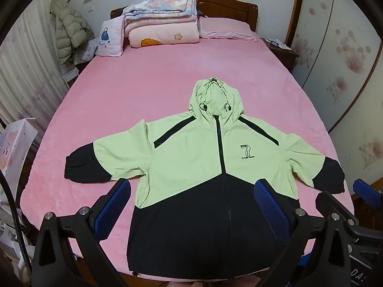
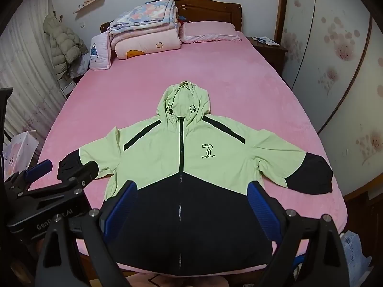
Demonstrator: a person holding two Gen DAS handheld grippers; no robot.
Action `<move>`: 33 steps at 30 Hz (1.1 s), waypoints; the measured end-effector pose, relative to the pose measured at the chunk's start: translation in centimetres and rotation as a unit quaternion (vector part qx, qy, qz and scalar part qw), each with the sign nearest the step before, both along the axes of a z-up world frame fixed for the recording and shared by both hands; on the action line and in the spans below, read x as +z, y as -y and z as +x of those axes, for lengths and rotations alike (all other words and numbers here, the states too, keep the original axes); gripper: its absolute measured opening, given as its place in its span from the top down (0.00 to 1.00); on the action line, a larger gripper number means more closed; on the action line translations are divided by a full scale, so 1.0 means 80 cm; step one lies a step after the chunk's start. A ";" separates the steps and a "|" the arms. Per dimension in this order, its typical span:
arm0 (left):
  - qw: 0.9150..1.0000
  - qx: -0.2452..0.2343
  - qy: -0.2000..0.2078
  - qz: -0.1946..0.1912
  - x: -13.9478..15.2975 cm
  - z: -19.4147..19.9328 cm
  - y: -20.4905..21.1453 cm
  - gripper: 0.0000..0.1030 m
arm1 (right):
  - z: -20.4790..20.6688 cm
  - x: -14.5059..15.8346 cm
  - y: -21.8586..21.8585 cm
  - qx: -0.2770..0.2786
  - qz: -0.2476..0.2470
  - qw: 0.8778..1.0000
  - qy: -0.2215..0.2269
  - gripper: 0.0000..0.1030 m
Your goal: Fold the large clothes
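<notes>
Nearest the cameras, the left gripper (image 1: 192,205) hangs over the jacket's dark lower half with its jaws spread wide and nothing between the blue pads (image 1: 269,209). The right gripper (image 2: 192,208) hangs the same way, jaws wide apart and empty, above the hem. In the right wrist view the left gripper shows at 9 o'clock, just beside the jacket's left cuff; in the left wrist view the right gripper sits at 4 o'clock.

The jacket (image 1: 191,155) lies flat, front up and zipped, on the near part of the pink bed (image 1: 148,88). It is light green above and black below, with black cuffs, both sleeves spread out to 9 and 3 o'clock and the hood (image 1: 215,98) pointing to 12 o'clock. A "7" logo (image 1: 246,150) sits on the chest.

Farther off, at 12 o'clock, folded quilts (image 1: 162,21) are stacked against the wooden headboard (image 1: 229,8), a pink pillow (image 1: 225,27) just beside them. A puffy coat (image 1: 69,28) hangs at 10 o'clock, and a nightstand (image 1: 280,50) stands at 2 o'clock.
</notes>
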State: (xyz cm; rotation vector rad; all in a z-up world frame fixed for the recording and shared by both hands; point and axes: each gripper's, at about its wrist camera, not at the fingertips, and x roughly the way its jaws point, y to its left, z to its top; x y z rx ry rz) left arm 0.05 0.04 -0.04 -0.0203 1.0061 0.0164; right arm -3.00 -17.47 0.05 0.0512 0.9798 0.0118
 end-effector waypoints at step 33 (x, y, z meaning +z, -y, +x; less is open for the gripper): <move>1.000 -0.018 -0.005 0.003 -0.003 -0.006 -0.002 0.01 | -0.015 -0.008 -0.004 -0.010 0.017 1.000 0.000 0.09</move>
